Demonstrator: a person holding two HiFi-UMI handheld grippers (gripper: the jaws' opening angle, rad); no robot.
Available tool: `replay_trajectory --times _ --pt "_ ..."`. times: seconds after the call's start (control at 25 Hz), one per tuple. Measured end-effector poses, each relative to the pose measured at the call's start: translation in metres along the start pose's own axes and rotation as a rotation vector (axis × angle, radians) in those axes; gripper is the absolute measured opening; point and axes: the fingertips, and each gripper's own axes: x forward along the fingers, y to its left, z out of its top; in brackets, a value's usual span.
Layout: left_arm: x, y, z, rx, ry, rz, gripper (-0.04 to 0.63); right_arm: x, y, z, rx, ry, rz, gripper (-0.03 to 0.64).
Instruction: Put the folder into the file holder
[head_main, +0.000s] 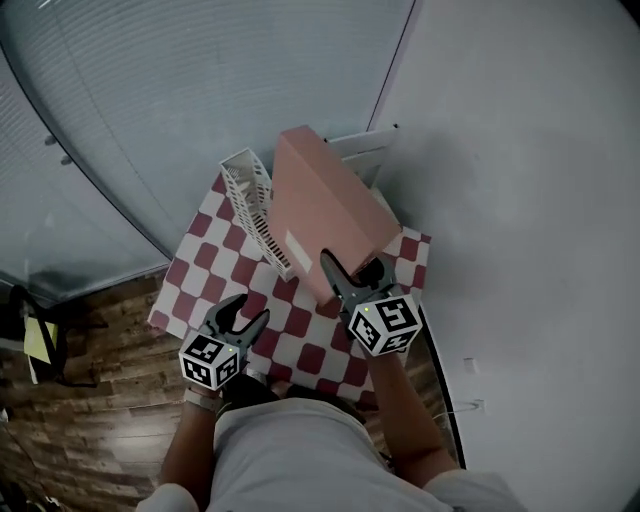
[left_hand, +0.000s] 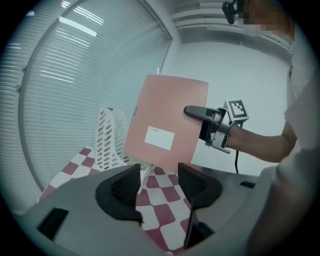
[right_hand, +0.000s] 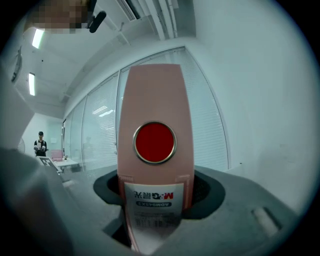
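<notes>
My right gripper (head_main: 352, 272) clenches the pink folder (head_main: 325, 205) by its spine edge beside the white file holder (head_main: 255, 205); left gripper (head_main: 243, 318) released, empty

The table (head_main: 200, 268) wears a red-and-white checked cloth and sits tucked into a corner. To one side of it is a glass partition hung with closed blinds (head_main: 150, 100), and to the other a plain pale wall (head_main: 530, 180). The floor (head_main: 90, 420) is dark wood planks. Long strip lights (right_hand: 37, 38) glow on the ceiling. Beyond the glass, far off, a person (right_hand: 40, 142) stands in a bright further room.
</notes>
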Motion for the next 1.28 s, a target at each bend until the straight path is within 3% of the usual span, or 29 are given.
replay_trajectory --times 0.52,1.28 --pt "-0.055 0.016 -0.029 -0.089 -0.033 0.239 0.218 0.059 0.016 -0.017 -0.116 0.006 0.114 0.275" --pt "-0.097 0.035 -0.060 -0.188 -0.023 0.377 0.218 0.124 0.020 -0.029 -0.140 -0.054 0.104 0.273"
